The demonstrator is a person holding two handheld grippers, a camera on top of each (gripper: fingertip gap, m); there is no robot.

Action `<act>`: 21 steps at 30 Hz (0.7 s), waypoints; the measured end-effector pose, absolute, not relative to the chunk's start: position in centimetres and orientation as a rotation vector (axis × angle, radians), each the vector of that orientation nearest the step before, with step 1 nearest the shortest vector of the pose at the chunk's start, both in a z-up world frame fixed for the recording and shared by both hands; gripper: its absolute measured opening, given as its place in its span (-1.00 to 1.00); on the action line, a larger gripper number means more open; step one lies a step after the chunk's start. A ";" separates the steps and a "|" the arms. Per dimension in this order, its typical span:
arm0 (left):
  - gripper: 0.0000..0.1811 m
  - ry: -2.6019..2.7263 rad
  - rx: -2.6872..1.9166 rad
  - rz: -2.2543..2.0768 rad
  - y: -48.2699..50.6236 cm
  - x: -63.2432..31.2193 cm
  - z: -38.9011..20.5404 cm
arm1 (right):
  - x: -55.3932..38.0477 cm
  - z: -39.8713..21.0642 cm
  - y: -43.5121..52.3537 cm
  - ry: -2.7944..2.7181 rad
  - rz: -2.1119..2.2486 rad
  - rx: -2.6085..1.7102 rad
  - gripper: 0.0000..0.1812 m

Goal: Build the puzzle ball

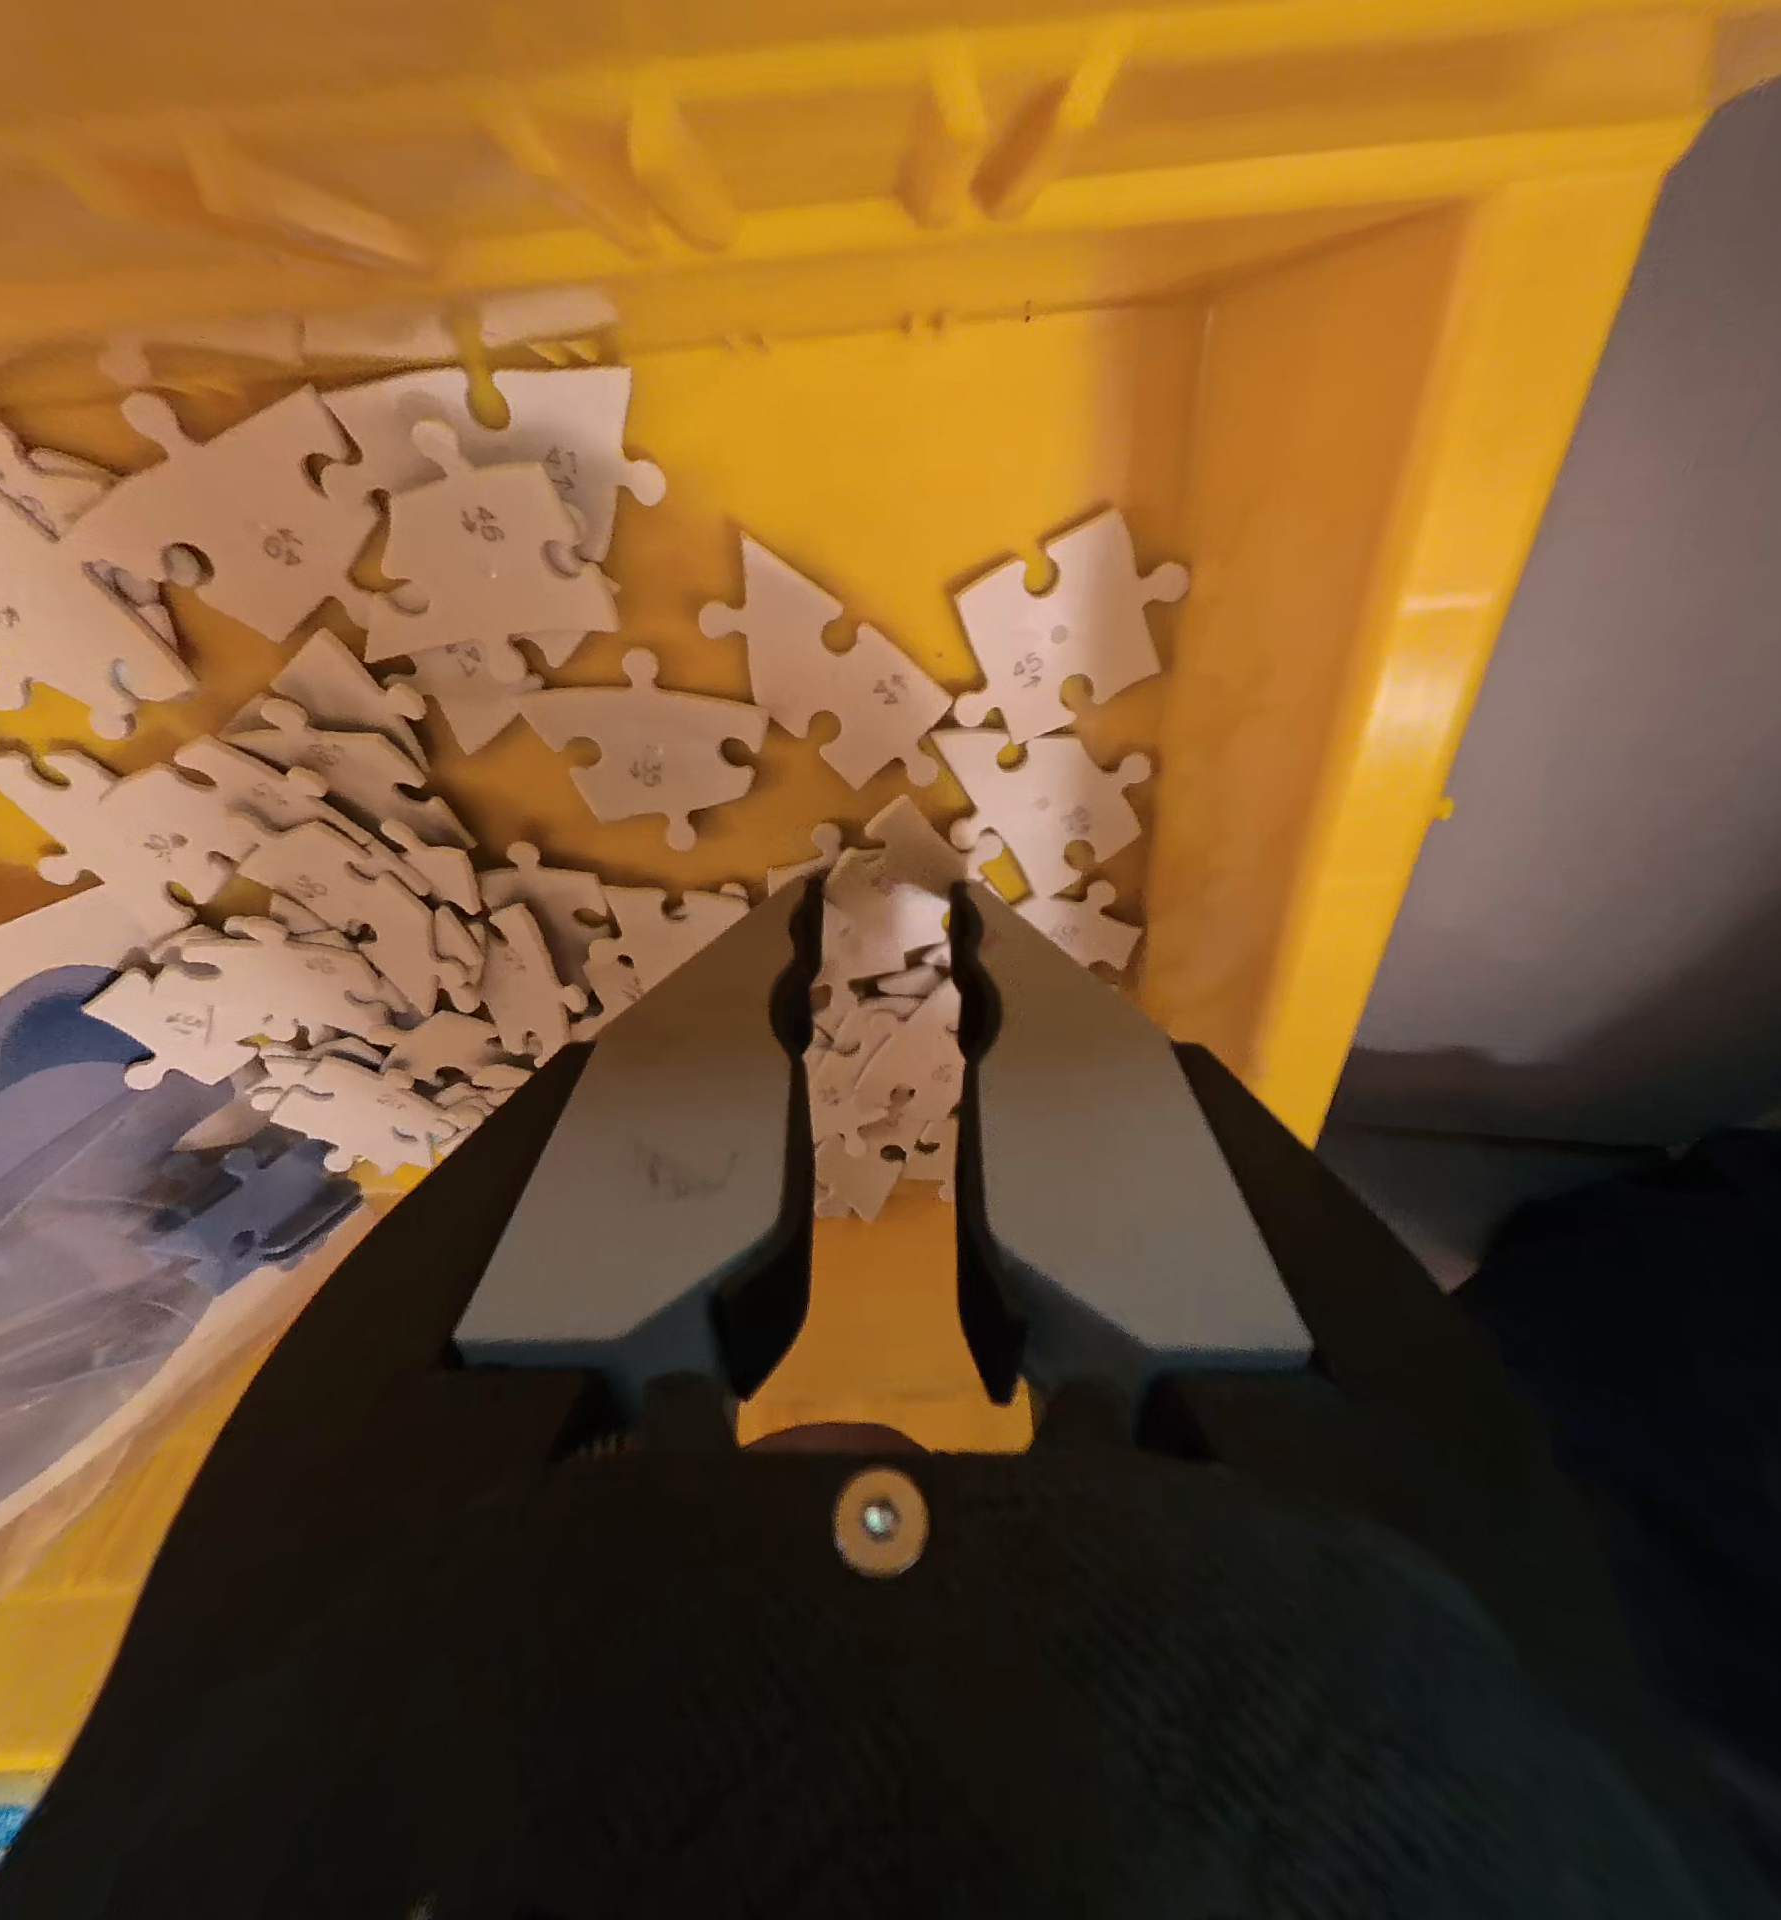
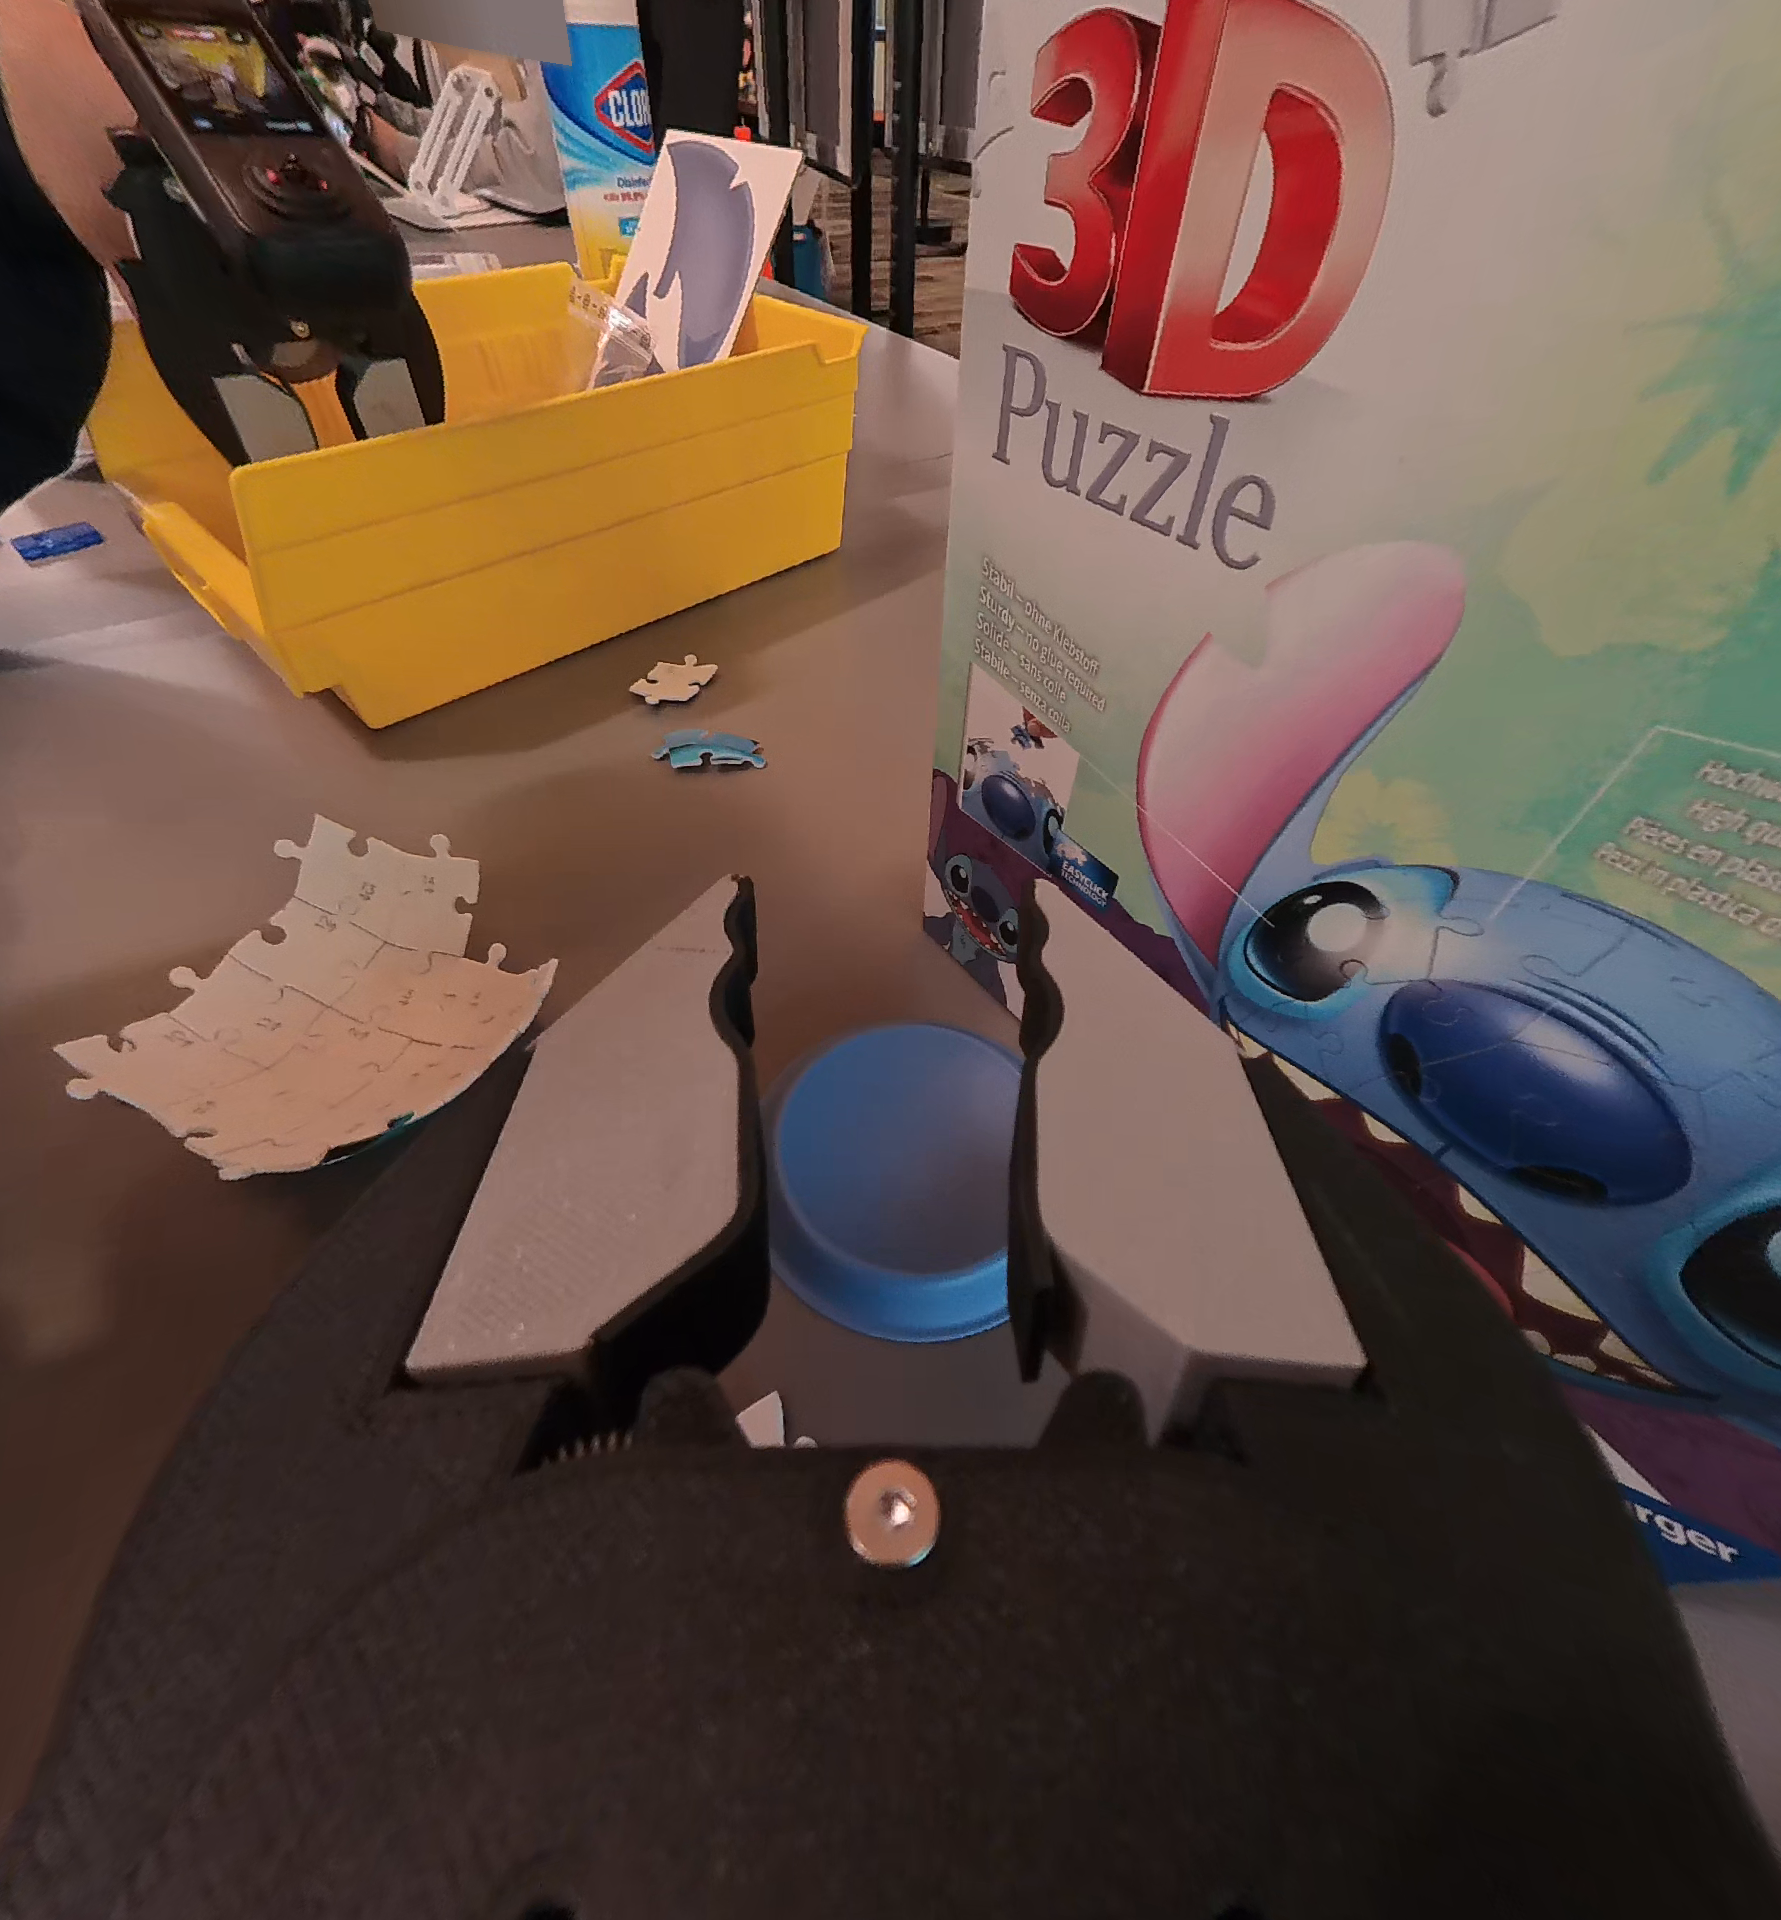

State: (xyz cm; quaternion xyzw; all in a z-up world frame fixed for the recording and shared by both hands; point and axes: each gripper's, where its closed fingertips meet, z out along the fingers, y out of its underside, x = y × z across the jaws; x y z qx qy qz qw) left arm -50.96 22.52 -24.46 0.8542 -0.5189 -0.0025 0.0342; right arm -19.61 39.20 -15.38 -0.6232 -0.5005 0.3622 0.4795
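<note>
In the left wrist view my left gripper [image 1: 886, 894] is open and empty, pointing down into a yellow bin [image 1: 1281, 623] just above a heap of white loose puzzle pieces [image 1: 647, 764] lying back side up. In the right wrist view my right gripper [image 2: 891, 904] is open and empty above the grey table, over a blue round stand [image 2: 896, 1174]. A curved assembled section of the puzzle ball [image 2: 314, 1008] lies back side up to its left. The left gripper [image 2: 314, 395] shows far off, dipped into the yellow bin [image 2: 553, 540].
A tall puzzle box [image 2: 1437, 727] stands close on the right. Two loose pieces, one white [image 2: 673, 681] and one blue [image 2: 709, 750], lie on the table [image 2: 190, 727] before the bin. A printed card [image 2: 704, 249] and a plastic bag lean inside the bin. Across from one pair of fingers to the other is roughly 35 cm. My left tips are about 25 cm from the puzzle ball [image 2: 314, 1008], my right tips only 15 cm.
</note>
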 end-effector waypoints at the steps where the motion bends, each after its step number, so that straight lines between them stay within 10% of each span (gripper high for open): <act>1: -0.77 -1.589 2.630 -0.001 22.6 -50.9 -24.5 | -19.6 -15.4 39.2 -1.222 0.882 -1.521 -0.48; 21: -1.00 -1.804 2.819 -0.052 23.9 -51.3 -19.0 | -19.5 -15.5 39.4 -1.222 0.869 -1.529 -0.48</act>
